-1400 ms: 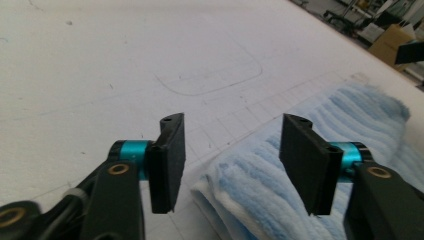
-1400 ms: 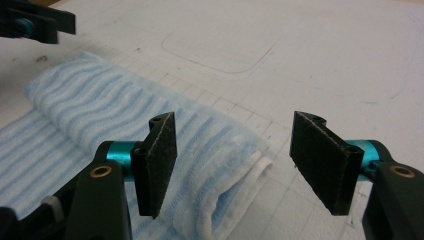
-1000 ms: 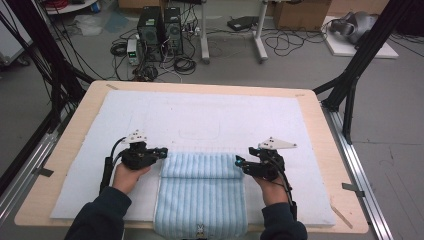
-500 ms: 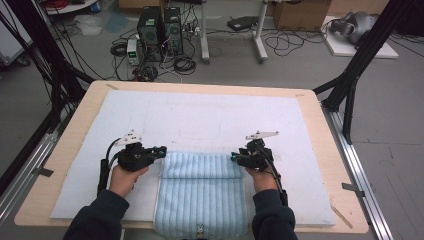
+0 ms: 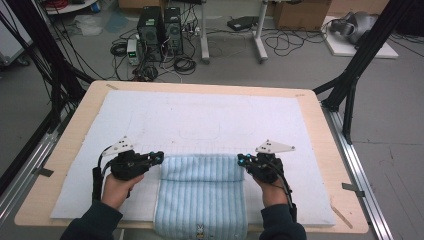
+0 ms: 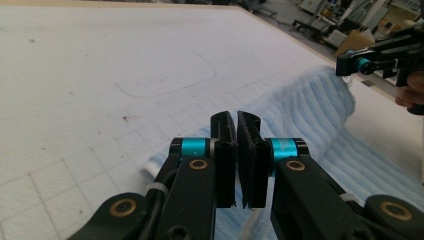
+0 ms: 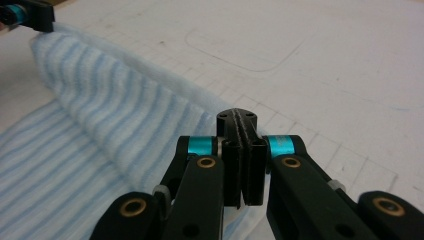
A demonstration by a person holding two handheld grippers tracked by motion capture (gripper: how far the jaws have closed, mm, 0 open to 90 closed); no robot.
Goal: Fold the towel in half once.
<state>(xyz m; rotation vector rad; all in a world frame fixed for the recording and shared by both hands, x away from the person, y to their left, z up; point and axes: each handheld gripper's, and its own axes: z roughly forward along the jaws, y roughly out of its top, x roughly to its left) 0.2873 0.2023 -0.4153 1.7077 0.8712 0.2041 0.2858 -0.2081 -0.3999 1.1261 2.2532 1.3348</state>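
Left gripper [image 5: 159, 157]: jaws are pinching shut on the left corner of the towel's [image 5: 200, 200] folded far edge; in the left gripper view [image 6: 236, 150] they are meeting with only a sliver between, cloth bunching beneath.
Right gripper [image 5: 241, 161]: jaws have just been closing, and in the right gripper view [image 7: 241, 145] they are clamping a thin line of cloth at the right corner.
Towel: pale blue, striped, lying at the near middle of the white mat [image 5: 200, 120], its near end hanging over the table [image 5: 325, 165] edge, the far edge doubled over into a roll.
Step in hand: the fold is probably being carried, both corners gripped.
Doing it well: both hands should be rising and travelling together, keeping the edge taut and level between them, so the fold is landing square.
Risk: the pinches are looking shallow; one corner slipping out would be skewing the fold.
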